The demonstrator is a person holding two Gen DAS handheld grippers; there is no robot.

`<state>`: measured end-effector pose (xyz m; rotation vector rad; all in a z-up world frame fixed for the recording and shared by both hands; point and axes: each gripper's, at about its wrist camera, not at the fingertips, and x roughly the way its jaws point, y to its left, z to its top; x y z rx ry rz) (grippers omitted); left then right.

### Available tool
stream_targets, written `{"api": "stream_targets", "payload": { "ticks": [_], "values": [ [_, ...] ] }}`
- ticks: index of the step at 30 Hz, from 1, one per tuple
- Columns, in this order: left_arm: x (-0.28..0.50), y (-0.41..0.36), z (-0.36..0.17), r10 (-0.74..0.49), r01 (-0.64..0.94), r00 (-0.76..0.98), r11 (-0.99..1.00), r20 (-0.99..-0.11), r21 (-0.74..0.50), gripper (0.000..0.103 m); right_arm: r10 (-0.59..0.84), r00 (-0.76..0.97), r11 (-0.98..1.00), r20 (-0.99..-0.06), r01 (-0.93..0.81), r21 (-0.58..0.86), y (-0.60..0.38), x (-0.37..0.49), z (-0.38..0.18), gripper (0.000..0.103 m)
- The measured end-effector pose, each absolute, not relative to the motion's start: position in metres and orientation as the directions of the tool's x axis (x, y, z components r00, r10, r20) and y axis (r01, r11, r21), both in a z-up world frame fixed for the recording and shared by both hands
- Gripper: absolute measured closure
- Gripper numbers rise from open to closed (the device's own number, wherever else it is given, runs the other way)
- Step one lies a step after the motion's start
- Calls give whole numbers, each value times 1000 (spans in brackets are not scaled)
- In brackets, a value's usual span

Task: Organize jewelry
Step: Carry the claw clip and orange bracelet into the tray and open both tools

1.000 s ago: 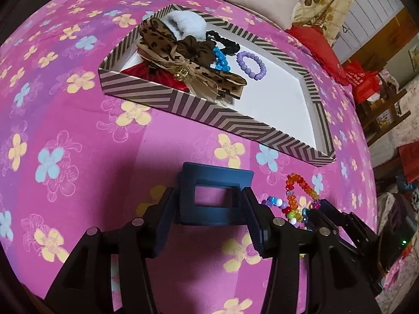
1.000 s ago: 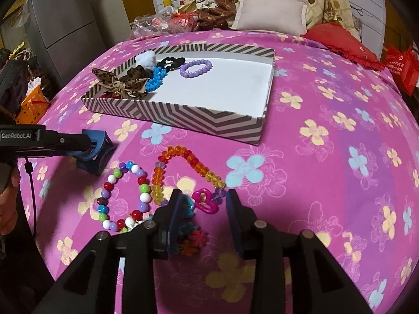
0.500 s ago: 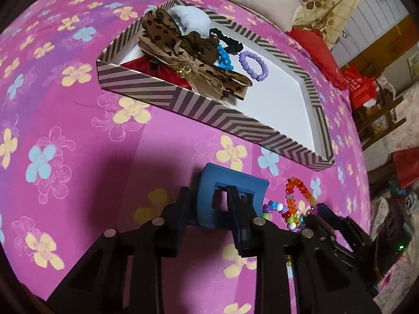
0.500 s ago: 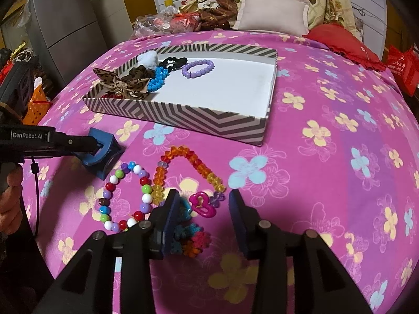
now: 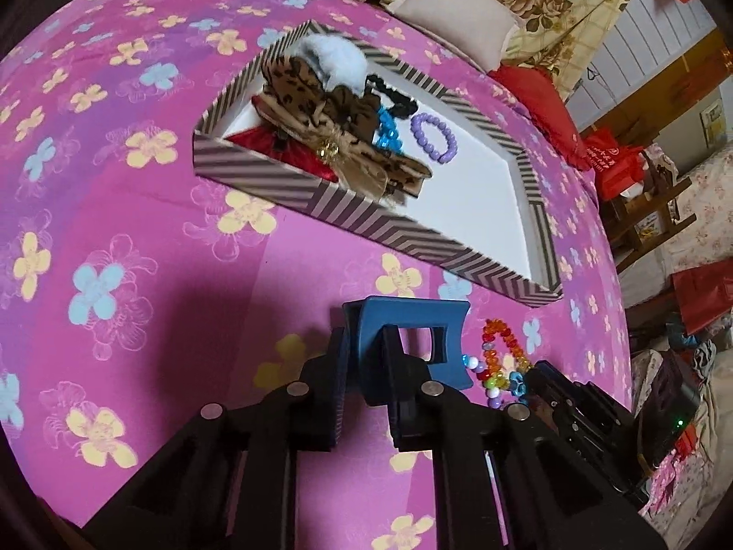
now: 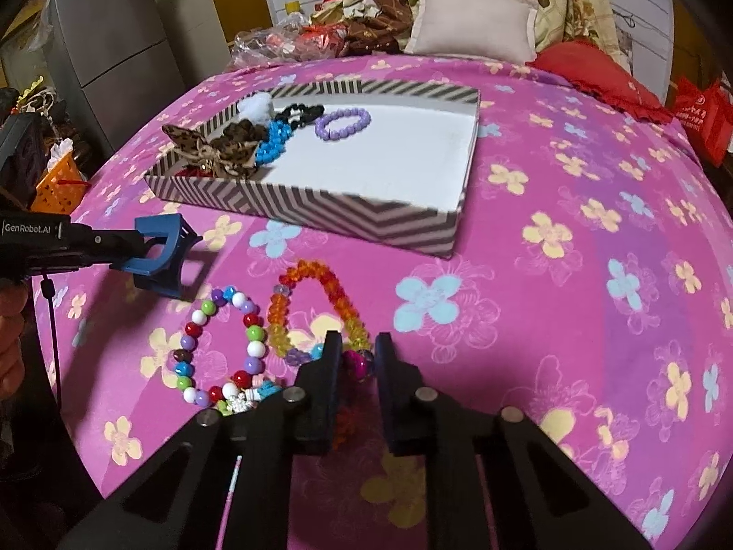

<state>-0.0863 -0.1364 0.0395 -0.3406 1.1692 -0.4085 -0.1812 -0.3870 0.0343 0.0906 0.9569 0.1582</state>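
Jewelry is scattered on a pink flowered bedspread (image 6: pixel 572 183): a glossy multicoloured bead bracelet (image 6: pixel 220 348) and a translucent orange bead strand (image 6: pixel 320 307), lying just beside each other. A matte blue rectangular hair claw (image 5: pixel 407 343), of hard plastic, is clamped in the left gripper (image 5: pixel 366 366), whose jaws have just been closing, and is seen lifted off the fabric. The right gripper (image 6: pixel 355 357) has just been closing on a small pink charm (image 6: pixel 355 364) at the strand's near end. Beyond, a chevron-striped tray (image 6: pixel 320 215) holds a leopard-print bow (image 6: pixel 215 149), blue beads (image 6: pixel 272 146) and a lilac bracelet (image 6: pixel 343 121); its near wall is seen between grippers and interior.
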Motion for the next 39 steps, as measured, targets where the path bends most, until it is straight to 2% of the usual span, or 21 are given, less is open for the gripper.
{"api": "stream_targets", "payload": {
  "ticks": [25, 39],
  "values": [
    [-70, -148, 91, -440, 164, 429, 897, -789, -411, 88, 182, 714, 981, -676, -180, 74, -378, -140, 149, 89],
    [-43, -183, 95, -415, 196, 438, 910, -798, -366, 90, 179, 672, 982, -718, -168, 88, -382, -79, 133, 89]
  ]
}}
